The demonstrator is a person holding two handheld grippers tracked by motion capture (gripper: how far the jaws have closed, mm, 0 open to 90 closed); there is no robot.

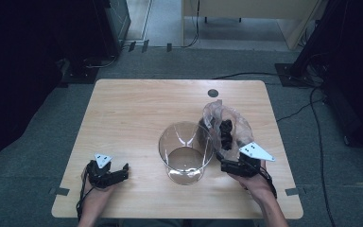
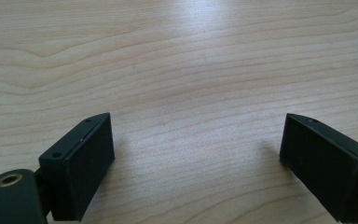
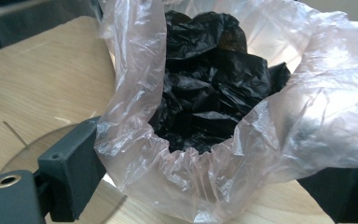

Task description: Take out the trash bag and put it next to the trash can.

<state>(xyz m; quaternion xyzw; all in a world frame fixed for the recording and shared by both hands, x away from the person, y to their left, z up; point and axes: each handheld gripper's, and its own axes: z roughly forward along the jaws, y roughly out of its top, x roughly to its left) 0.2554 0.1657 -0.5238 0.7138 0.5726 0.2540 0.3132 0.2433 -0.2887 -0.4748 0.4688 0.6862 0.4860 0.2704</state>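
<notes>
On the light wooden table [image 1: 137,109] a clear plastic bag [image 1: 227,125], crumpled and open at the mouth, lies toward the right side with dark, wrinkled black pieces [image 1: 226,132] bunched inside it. Just to its left stands a big clear glass bowl [image 1: 185,151], touching or almost touching the bag's edge. The person's right gripper [image 1: 227,163] sits at the near end of the bag, and in the right gripper view its jaws stand wide apart with the bag's [image 3: 205,154] gathered rim lying loosely between them; the plastic bulges over the left jaw, but the pads do not pinch it. The black stuff [image 3: 209,88] fills the bag's hollow straight ahead. The left gripper [image 1: 118,174] rests on the table well away at the near left corner, jaws spread wide with bare wood [image 2: 191,70] between them.
</notes>
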